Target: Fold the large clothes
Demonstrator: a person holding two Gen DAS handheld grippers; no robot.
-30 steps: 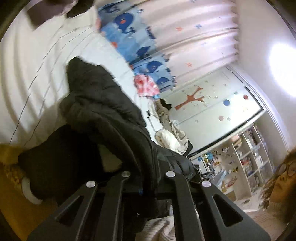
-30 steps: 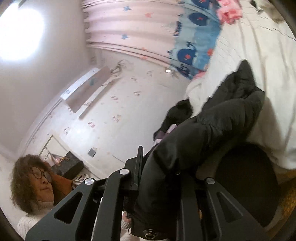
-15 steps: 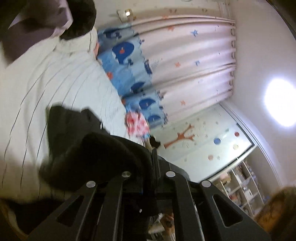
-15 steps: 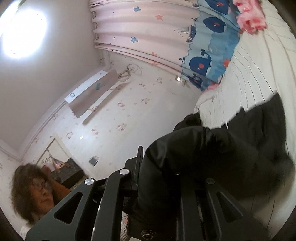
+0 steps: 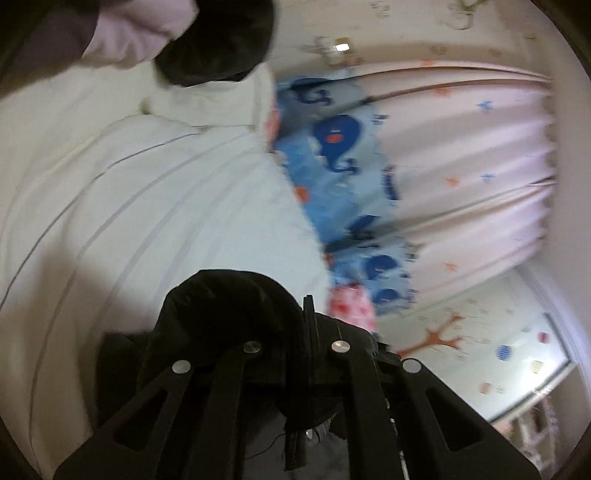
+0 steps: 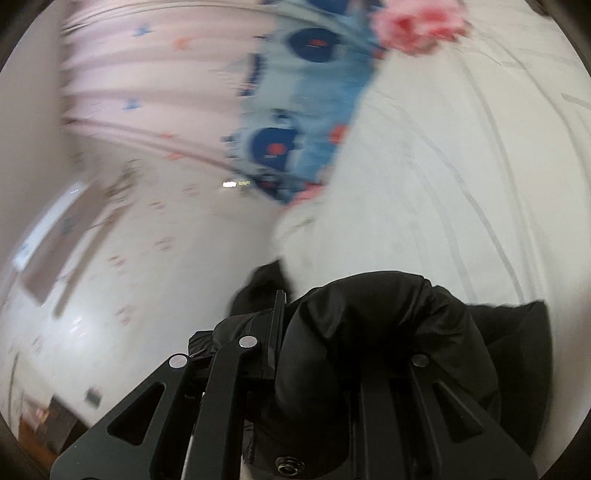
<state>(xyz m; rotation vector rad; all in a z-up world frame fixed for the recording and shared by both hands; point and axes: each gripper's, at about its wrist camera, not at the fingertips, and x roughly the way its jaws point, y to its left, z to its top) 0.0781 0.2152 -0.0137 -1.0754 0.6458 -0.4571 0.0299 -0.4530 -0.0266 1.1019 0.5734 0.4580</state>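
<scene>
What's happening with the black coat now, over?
Left gripper shut on black coat. Right gripper shut on it too. Coat bunched over white bed. Nothing blocking.

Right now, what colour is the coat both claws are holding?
Black coat, clearest in the right wrist view.

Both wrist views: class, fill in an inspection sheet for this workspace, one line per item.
Surface: white bed cover with thin grey stripes.
Job's things: puffy black jacket, bunched in both claws.
Clutter: pink patterned cloth; dark and lilac garments.
Grippers: left claw shut on jacket; right claw shut on jacket.
Cables: nothing seen.
Surroundings: pink curtain with blue whale border; wall with orange tree decal.
</scene>
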